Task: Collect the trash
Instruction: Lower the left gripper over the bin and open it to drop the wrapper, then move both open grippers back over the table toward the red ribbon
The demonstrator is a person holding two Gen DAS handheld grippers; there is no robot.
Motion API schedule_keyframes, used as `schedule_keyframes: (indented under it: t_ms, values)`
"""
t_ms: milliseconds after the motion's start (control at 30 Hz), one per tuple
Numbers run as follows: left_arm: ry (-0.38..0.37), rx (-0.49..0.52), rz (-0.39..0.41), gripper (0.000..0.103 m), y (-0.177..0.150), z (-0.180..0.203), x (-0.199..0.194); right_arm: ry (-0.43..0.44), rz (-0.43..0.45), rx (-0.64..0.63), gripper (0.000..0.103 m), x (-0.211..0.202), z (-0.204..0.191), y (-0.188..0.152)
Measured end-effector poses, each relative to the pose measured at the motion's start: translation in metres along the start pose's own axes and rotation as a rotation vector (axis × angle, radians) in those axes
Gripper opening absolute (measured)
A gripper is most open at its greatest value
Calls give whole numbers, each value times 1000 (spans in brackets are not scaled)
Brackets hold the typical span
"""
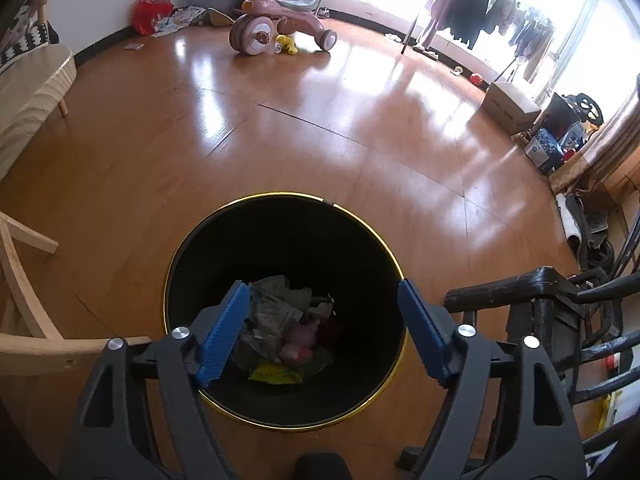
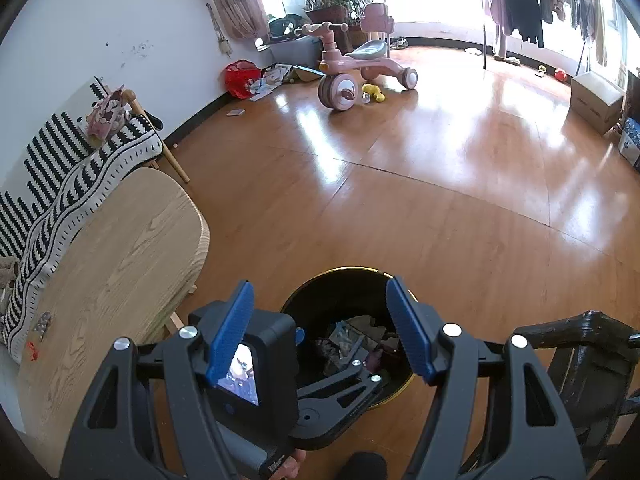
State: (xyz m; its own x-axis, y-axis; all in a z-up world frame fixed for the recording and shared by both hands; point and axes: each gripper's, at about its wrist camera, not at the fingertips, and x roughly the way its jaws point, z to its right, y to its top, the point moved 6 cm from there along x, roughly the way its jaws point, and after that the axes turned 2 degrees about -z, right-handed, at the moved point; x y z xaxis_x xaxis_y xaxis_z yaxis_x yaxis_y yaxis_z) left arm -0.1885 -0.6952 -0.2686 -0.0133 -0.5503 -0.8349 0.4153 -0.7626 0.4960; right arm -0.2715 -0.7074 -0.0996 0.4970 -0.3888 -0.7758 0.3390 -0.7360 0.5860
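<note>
- Trash bin (image 1: pixel 280 240), black with a gold rim, stands on the wooden floor and serves as the landmark; crumpled wrappers and scraps (image 1: pixel 280 320) lie at its bottom.
- Left gripper (image 1: pixel 320 332) hangs directly over the bin mouth, jaws spread wide, nothing between the blue pads. Whatever it carried looks to be among the scraps below, so the drop seems done.
- Right gripper (image 2: pixel 320 332) sits just behind and above the left one, on the near side of the bin, jaws also apart and empty; the left tool's camera body fills the space between its fingers.
- To finish the step well, I would lift the left gripper straight up before swinging away, so a finger does not catch the gold rim and tip the bin.
- Keep the right gripper clear of the left tool; they are close, and a knock could jolt either one.
- Dark chair (image 1: pixel 540 292), just right of the bin, and the pale wooden chair (image 1: pixel 24 280), left of it, narrow the exit path; backing out toward the person seems safest.
- Next targets likely lie on the table (image 2: pixel 120 260), left of the bin, where small bits (image 2: pixel 42 322) show.
</note>
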Motion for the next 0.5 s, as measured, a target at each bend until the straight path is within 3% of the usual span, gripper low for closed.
schedule_keyframes:
  t_ms: [233,367,400,500]
  values:
    - [5,0,35,82,3,-10,-41,16,16,-10,68,-5,-21,4]
    - [5,-17,56,83,1,-34,-90,31,53,-28,76,-15,-45,7]
    - [22,-15,63,85,-1,-41,-104,57,65,-24,82,-17,-51,9]
    - [74,-7,113,90,-10,-76,-161,93,96,-5,83,-27,-70,13]
